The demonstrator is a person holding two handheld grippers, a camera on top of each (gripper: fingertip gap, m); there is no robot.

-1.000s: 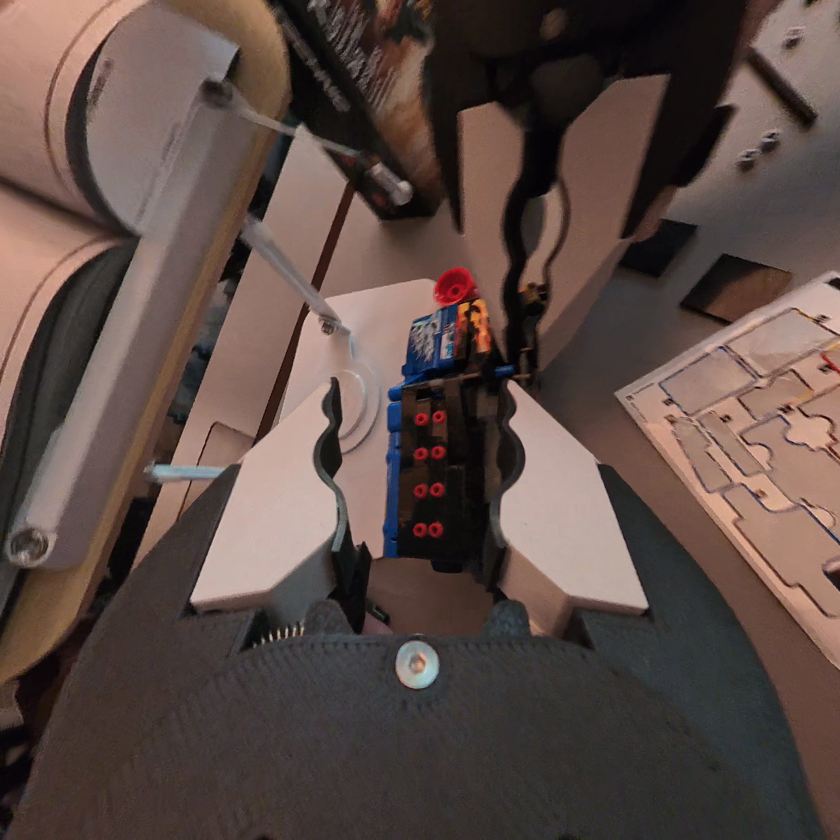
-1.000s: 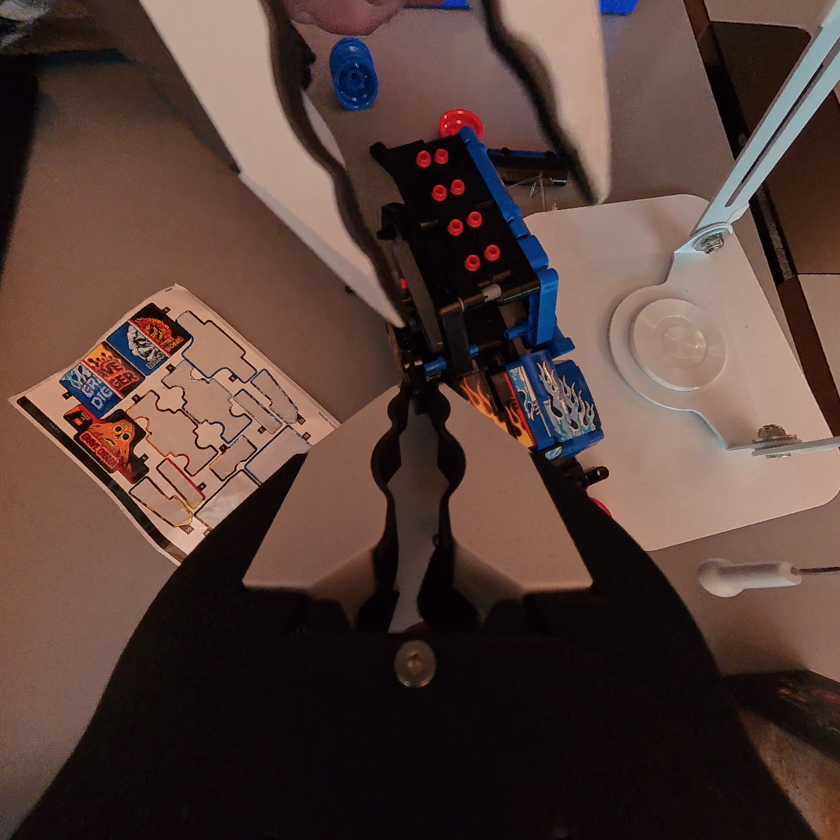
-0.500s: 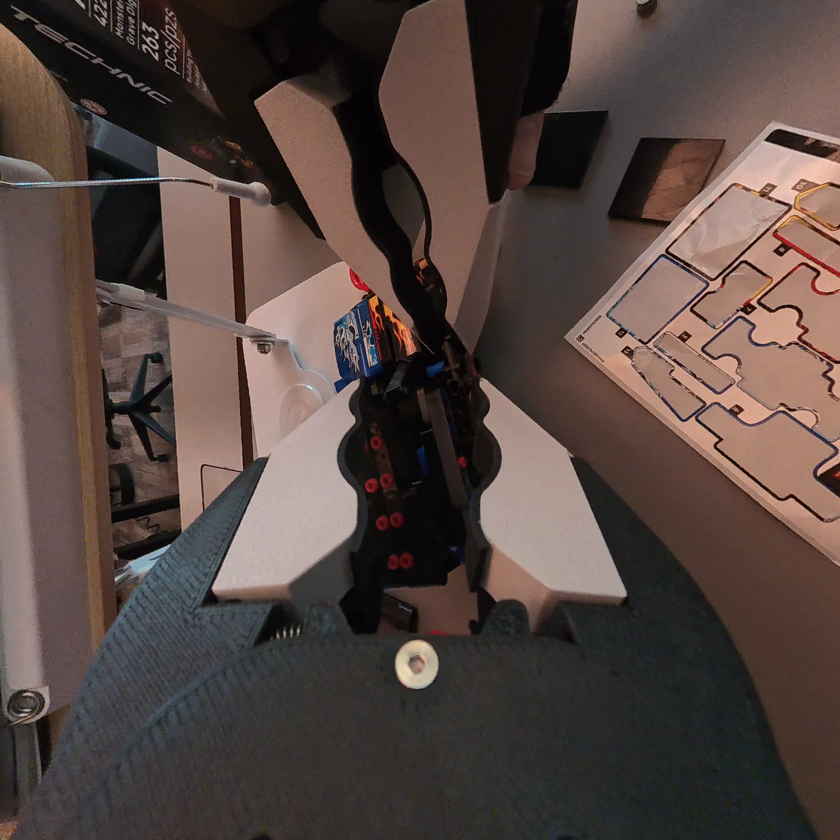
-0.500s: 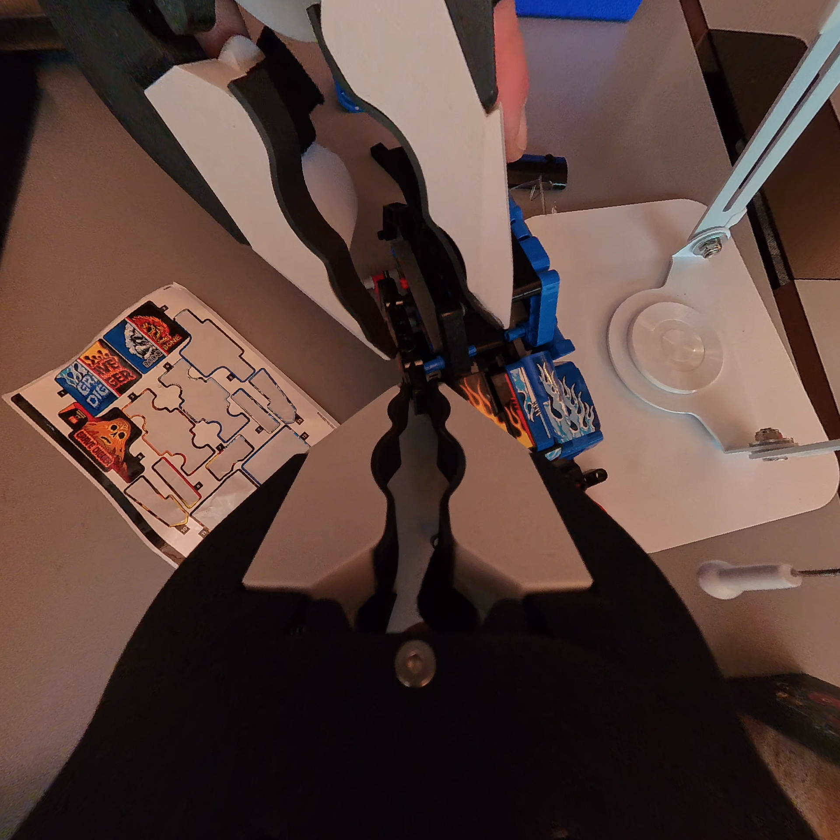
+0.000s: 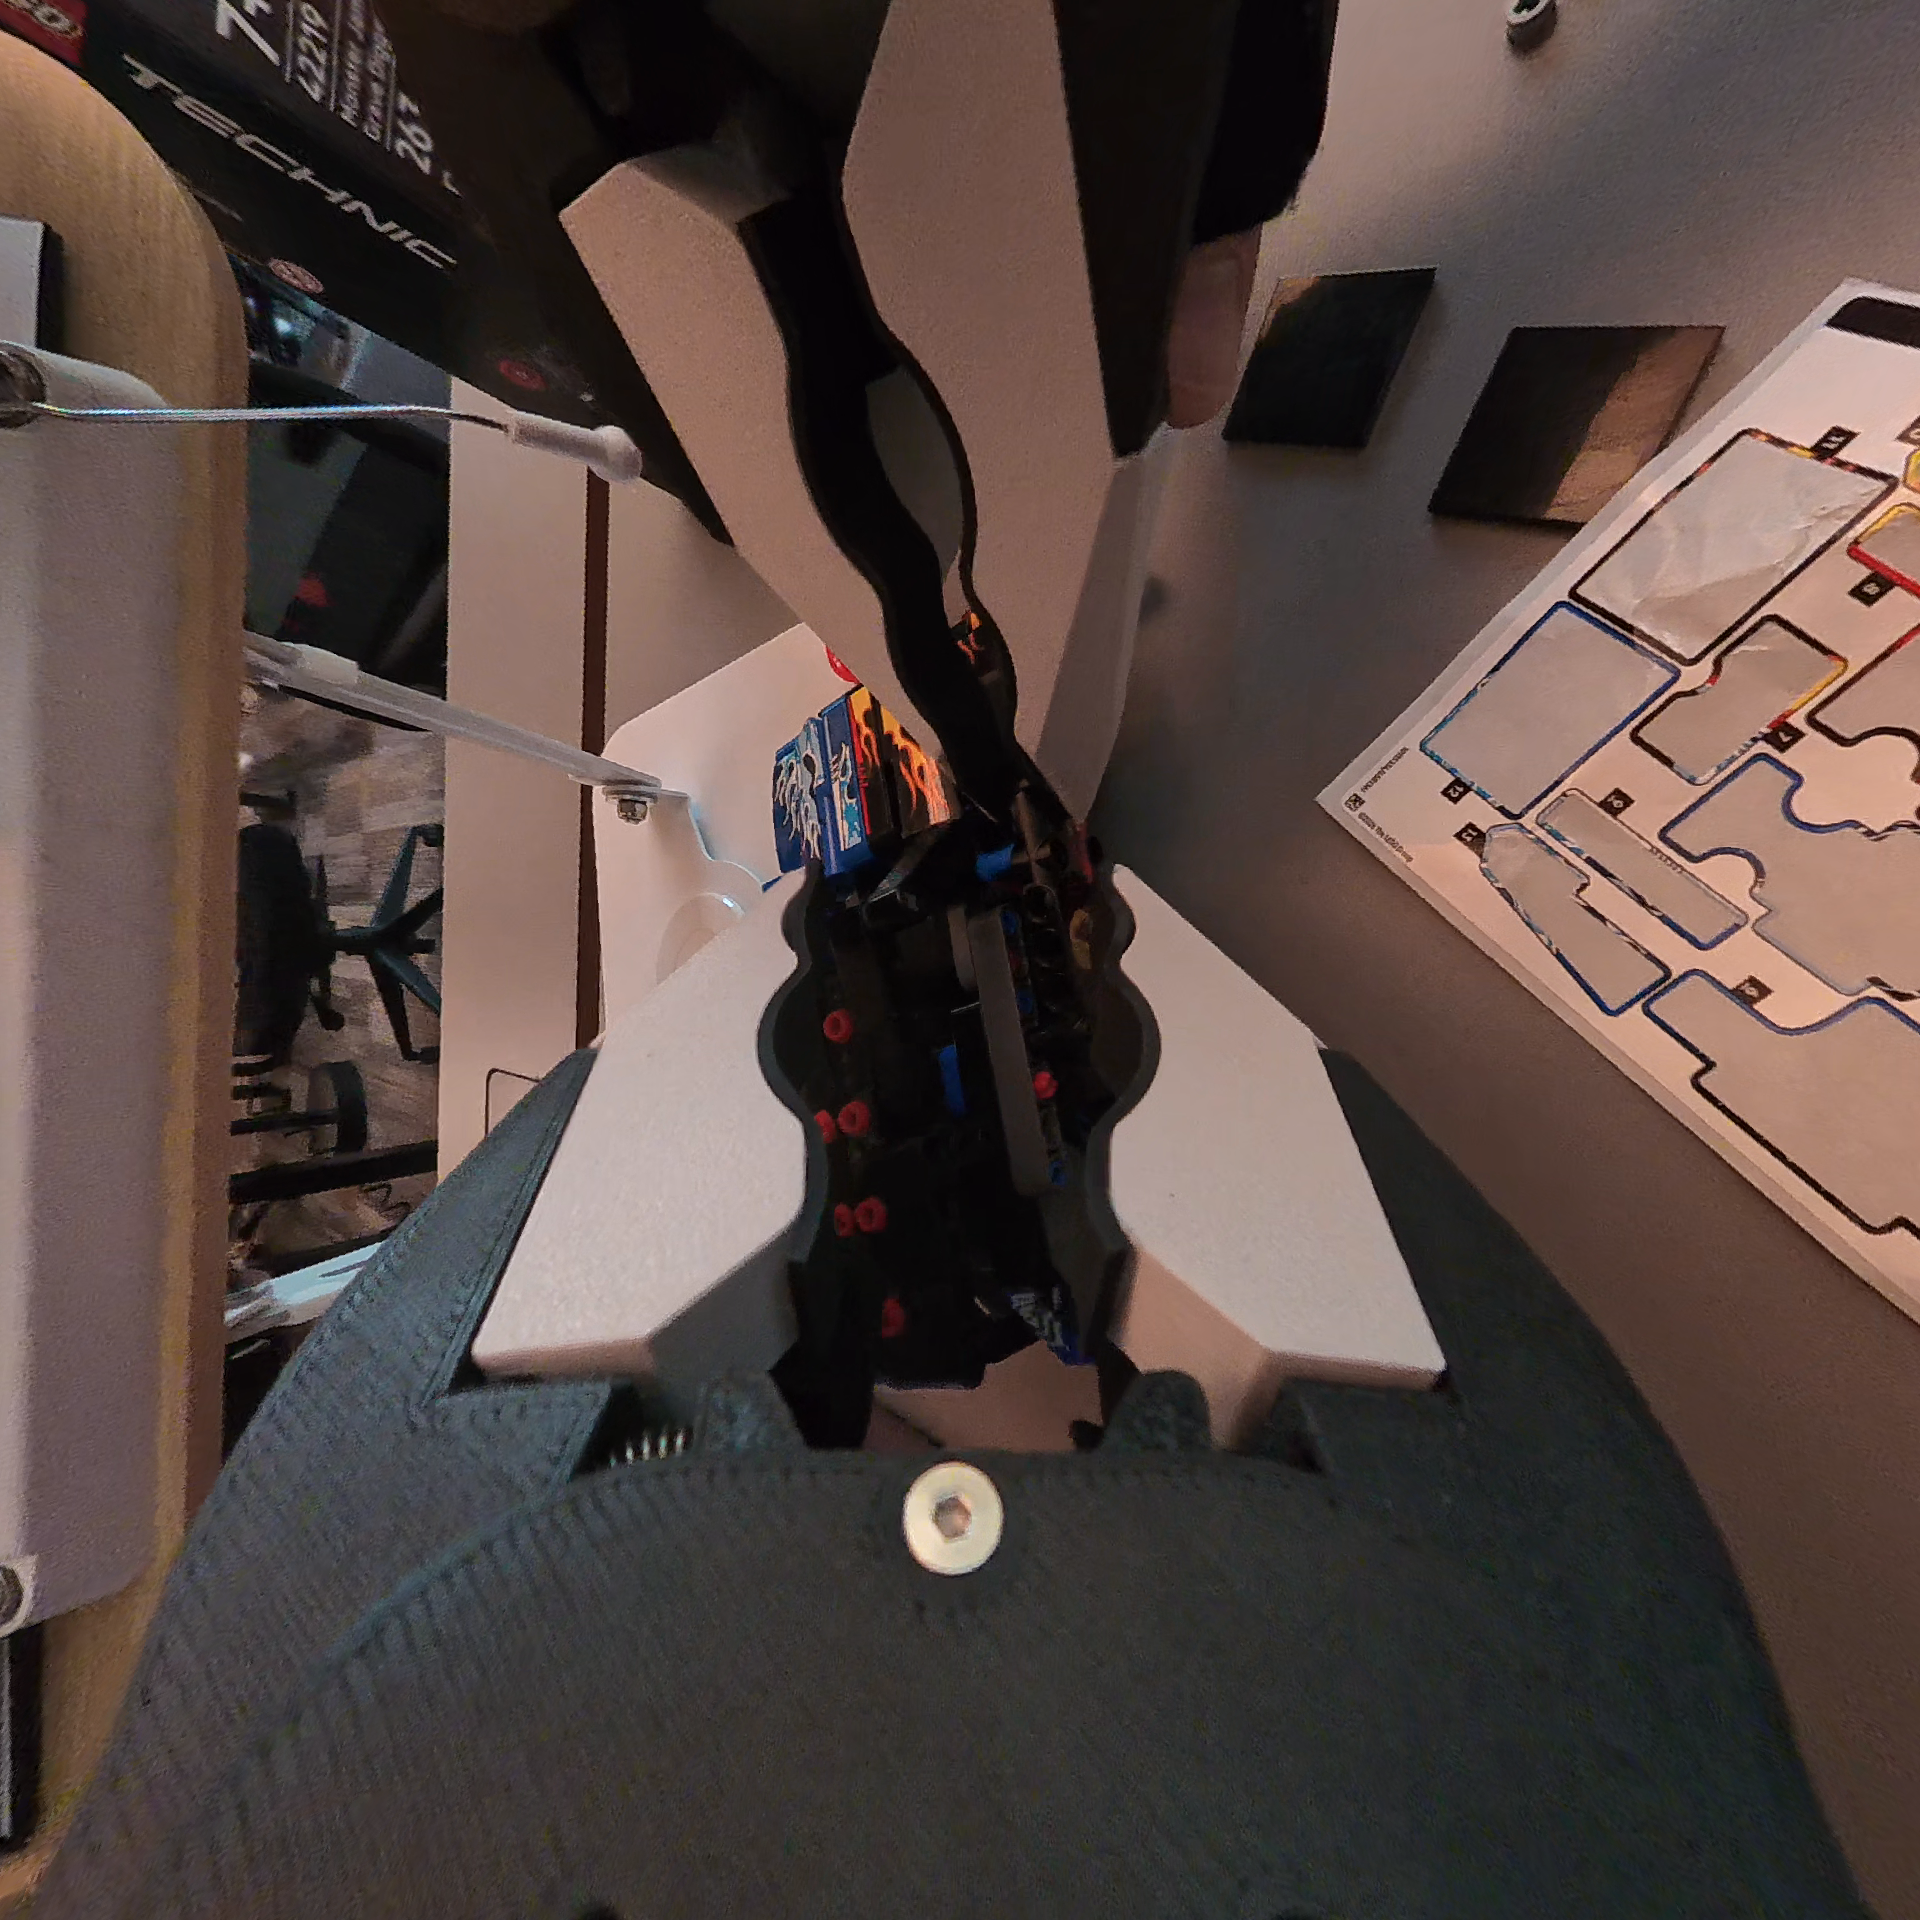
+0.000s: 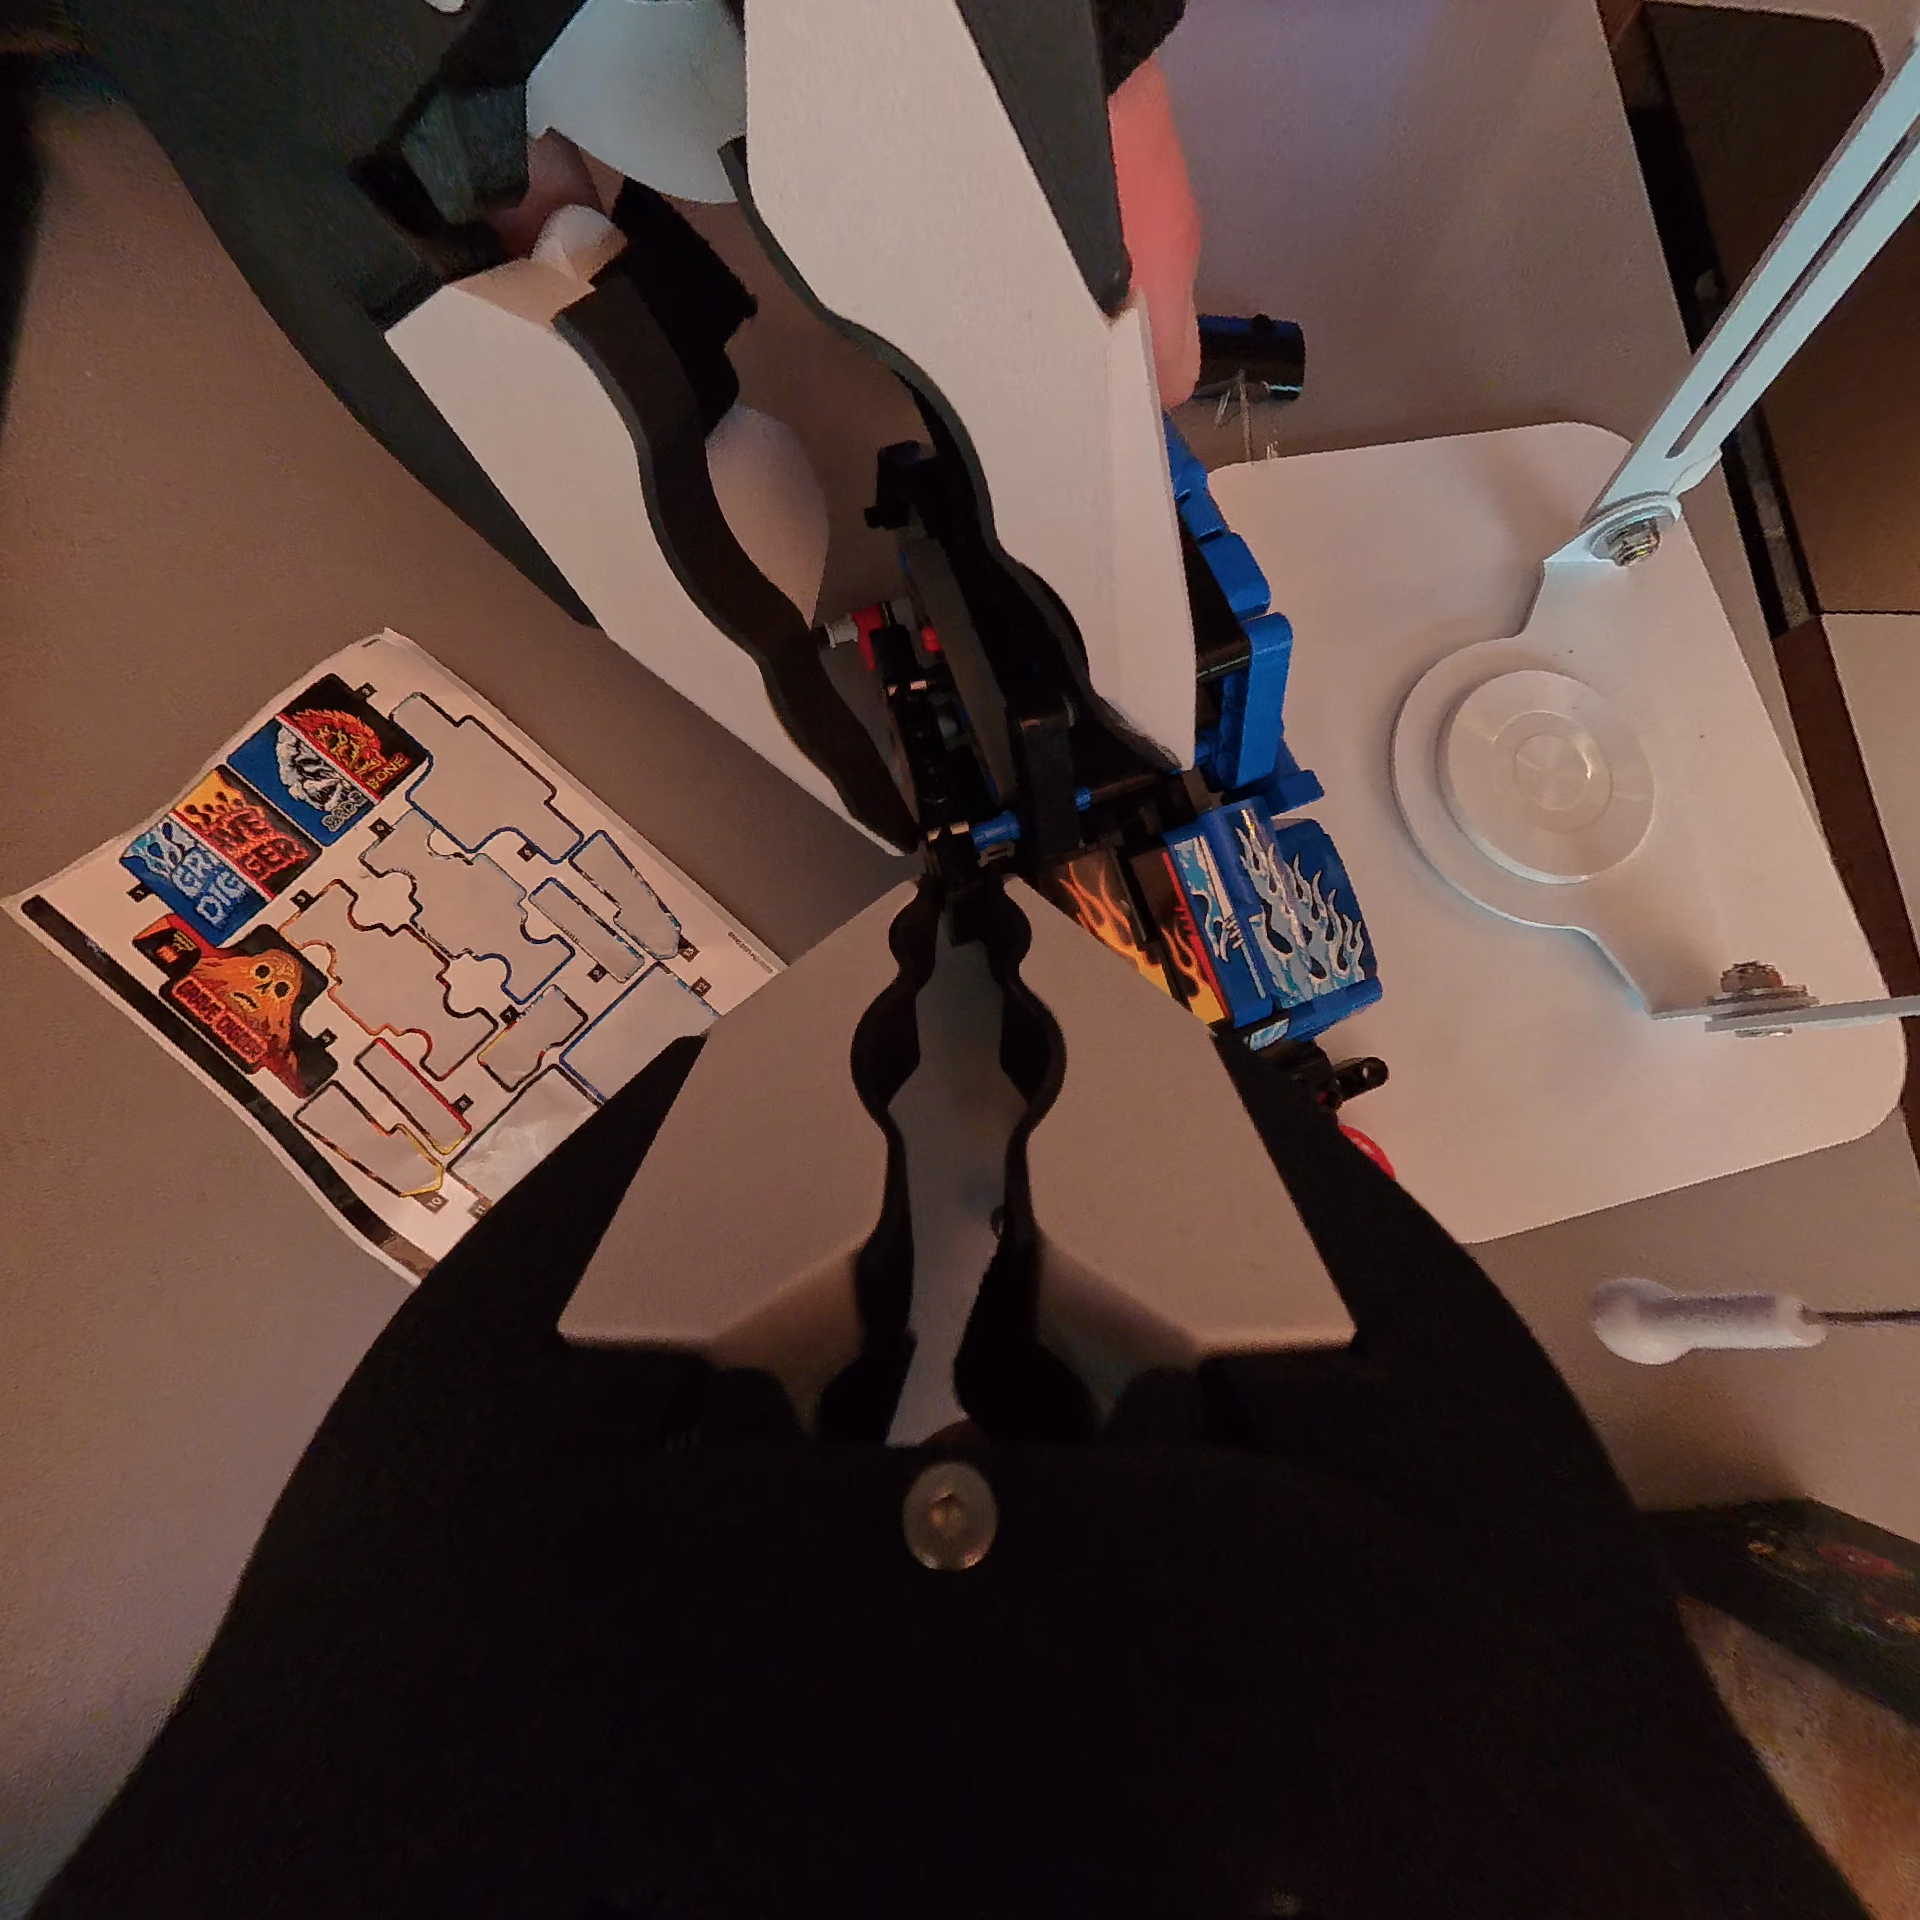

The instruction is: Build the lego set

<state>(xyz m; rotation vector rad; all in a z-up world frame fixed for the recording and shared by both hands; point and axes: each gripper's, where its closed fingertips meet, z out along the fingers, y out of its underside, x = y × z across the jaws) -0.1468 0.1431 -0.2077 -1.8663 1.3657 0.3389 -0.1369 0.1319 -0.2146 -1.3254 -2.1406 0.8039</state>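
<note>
The lego set is a black chassis with red pins and blue flame-printed panels (image 5: 914, 1122). It is held on its side over the table. My left gripper (image 5: 956, 894) is shut on the chassis, one finger on each long side. My right gripper (image 6: 966, 894) is shut on a black part at the panel end of the lego set (image 6: 1268, 914). The two grippers face each other, tips almost touching. The right gripper (image 5: 997, 779) comes in from the top of the left wrist view. The left gripper (image 6: 1039, 790) comes in from the top of the right wrist view.
A sticker sheet (image 6: 395, 935) lies flat on the grey table, also in the left wrist view (image 5: 1714, 831). A white stand base (image 6: 1558, 1091) with a slanted arm sits beside the model. Two black flat pieces (image 5: 1340, 353) and a black box (image 5: 312, 187) lie beyond. A small dark axle part (image 6: 1247, 343) lies on the table. The grippers are tip to tip, or close to it.
My left gripper has closed onto the chassis. The model has turned from red pins facing up onto its side. My right gripper has stayed shut at the panel end.
</note>
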